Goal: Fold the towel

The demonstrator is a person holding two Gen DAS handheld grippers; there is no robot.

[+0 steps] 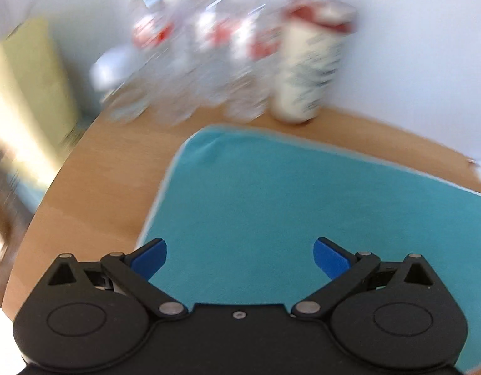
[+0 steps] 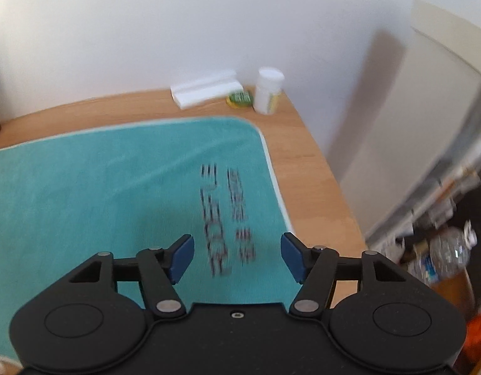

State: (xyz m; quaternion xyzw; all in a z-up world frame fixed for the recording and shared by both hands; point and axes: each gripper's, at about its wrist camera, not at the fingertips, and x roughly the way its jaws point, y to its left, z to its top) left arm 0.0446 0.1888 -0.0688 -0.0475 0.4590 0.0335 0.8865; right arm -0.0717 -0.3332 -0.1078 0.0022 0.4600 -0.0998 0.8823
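Teal towel [image 1: 303, 206] lies spread flat on the wooden table [image 1: 99, 168], beneath both tongs. Left gripper [image 1: 240, 257] and right gripper [image 2: 237, 257] stand above it, jaws spread, holding nothing.

Bottles [image 1: 190, 59] at the table's far edge are motion-smeared, labels unreadable, count unclear. Tall cream container [image 1: 306, 62] has blurred print. Towel [image 1: 303, 218] is cut off by the right edge in the left view and by the left edge in the right view. Dark lettering [image 2: 228, 215] on it is smeared, illegible. Shelf clutter [image 2: 440, 234] at right is indistinct.
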